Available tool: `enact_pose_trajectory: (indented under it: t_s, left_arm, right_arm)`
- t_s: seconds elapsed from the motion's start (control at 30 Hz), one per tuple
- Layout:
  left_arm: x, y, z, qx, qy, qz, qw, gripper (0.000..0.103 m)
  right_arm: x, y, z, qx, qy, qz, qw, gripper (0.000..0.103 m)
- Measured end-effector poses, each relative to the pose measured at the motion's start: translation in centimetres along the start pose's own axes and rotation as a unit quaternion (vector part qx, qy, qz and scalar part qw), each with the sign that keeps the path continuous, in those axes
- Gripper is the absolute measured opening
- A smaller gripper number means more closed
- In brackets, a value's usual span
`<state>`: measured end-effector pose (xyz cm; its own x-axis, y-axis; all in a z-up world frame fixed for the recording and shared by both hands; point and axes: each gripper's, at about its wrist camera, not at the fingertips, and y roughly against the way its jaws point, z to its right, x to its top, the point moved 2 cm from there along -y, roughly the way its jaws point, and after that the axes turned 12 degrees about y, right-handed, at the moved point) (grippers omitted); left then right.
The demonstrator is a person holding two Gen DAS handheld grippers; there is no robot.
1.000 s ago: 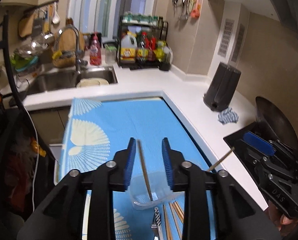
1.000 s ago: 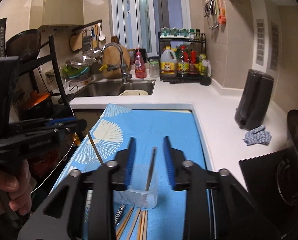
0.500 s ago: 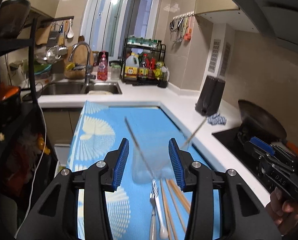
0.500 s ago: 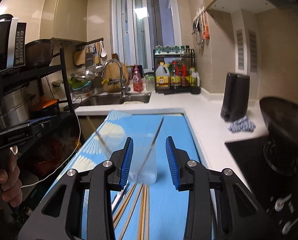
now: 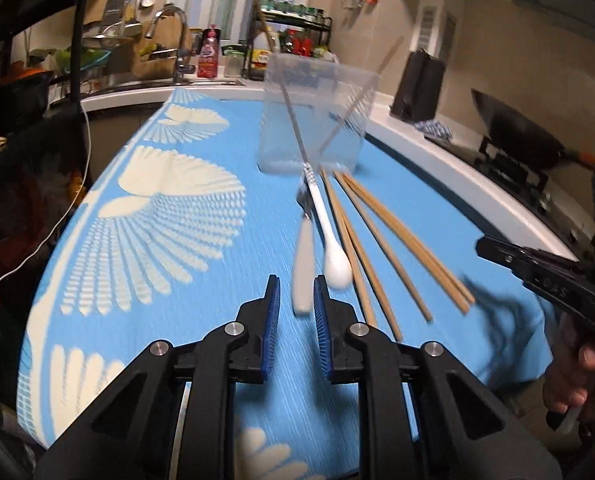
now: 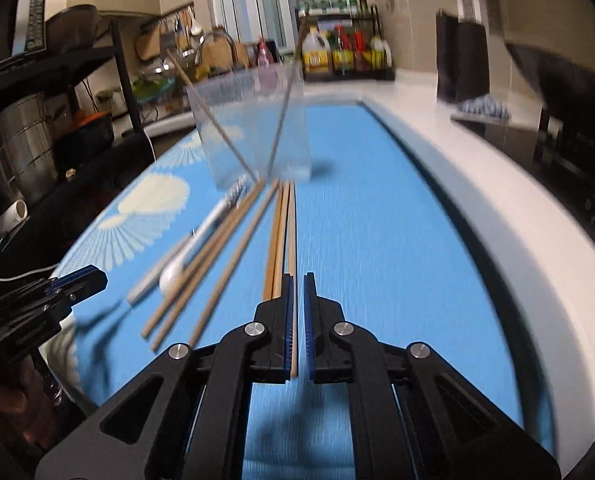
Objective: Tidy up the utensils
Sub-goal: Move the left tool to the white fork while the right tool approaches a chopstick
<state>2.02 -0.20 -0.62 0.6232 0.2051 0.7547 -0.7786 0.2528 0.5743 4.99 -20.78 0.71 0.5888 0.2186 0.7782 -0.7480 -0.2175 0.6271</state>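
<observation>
Chopsticks (image 6: 233, 240) lie loose on the blue cloth (image 6: 377, 240), all on the near side of the clear cup (image 6: 253, 128), their far tips fanned just short of its base. Two thin sticks already lean crosswise inside the cup. Left of the chopsticks, still in front of the cup, lie a white spoon (image 5: 329, 240) and a grey-handled fork (image 5: 303, 268), the two touching or overlapping.

The right gripper (image 6: 298, 320) has just been closing; its jaws stand nearly together with one chopstick (image 6: 293, 240), the one furthest right from the cup's front, running into the narrow gap between them. Blur keeps me from saying whether the pads truly press on it. The left gripper (image 5: 295, 312) has also just been closing; its blue pads (image 5: 272, 320) sit a small way apart on either side of the fork's handle end, with gaps showing, so I judge it not yet gripped.

Handling, as a judgement: the chopsticks look light, stiff and thin, likely to roll or pivot if pinched off centre, so a hold near the thick end, square across the shaft, suits dropping the tip into the cup. The fork handle is broader and smoother, heavier at the tines; take it well up the handle so it does not swing. The cup looks light and could tip if knocked
</observation>
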Motion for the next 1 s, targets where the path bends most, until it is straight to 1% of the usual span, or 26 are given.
enact_pose_trajectory:
  t_s: [0.07,0.13,0.27,0.33,0.5,0.63,0.7,0.9,1.0]
  left_arm:
    - [-0.5,0.0,0.3,-0.009,-0.007,-0.002,0.9999,0.018]
    - [-0.5,0.0,0.4,-0.009,-0.012,0.003,0.9999,0.018]
    - [-0.7,-0.8,0.1,0.000,0.003,-0.002,1.0000,0.018]
    - [-0.5,-1.6,0.2,-0.002,0.005,-0.012,0.9999,0.018]
    - [-0.2,-3.2,0.5,0.019,0.014,-0.020,0.9995,0.020]
    - [-0.3,-4.3,1.0,0.037,0.006,-0.025,0.9990,0.020]
    - [-0.4,-4.5,1.2,0.046,0.003,-0.020,0.9987,0.020]
    - [-0.4,-4.4,1.6,0.054,-0.004,-0.015,0.9984,0.020]
    - [-0.5,-4.1,1.4,0.054,-0.004,-0.016,0.9984,0.018]
  right_arm:
    - [-0.5,-0.6,-0.2,0.007,0.003,-0.009,1.000,0.008]
    - [-0.8,-1.0,-0.5,0.010,0.006,-0.013,1.000,0.008]
    - [-1.4,-1.8,-1.1,0.008,0.019,-0.027,0.999,0.009]
    - [-1.6,-2.1,-1.1,0.007,0.023,-0.029,0.999,0.009]
    - [-1.5,-2.1,-1.1,0.005,0.026,-0.028,0.999,0.009]
    - [-1.5,-2.1,-1.1,0.003,0.025,-0.026,0.999,0.009]
    - [-1.5,-2.0,-1.2,0.003,0.025,-0.025,0.999,0.009]
    - [-1.6,-1.9,-1.1,0.002,0.024,-0.023,0.999,0.007]
    - [-1.6,-1.9,-0.9,0.003,0.020,-0.024,1.000,0.006]
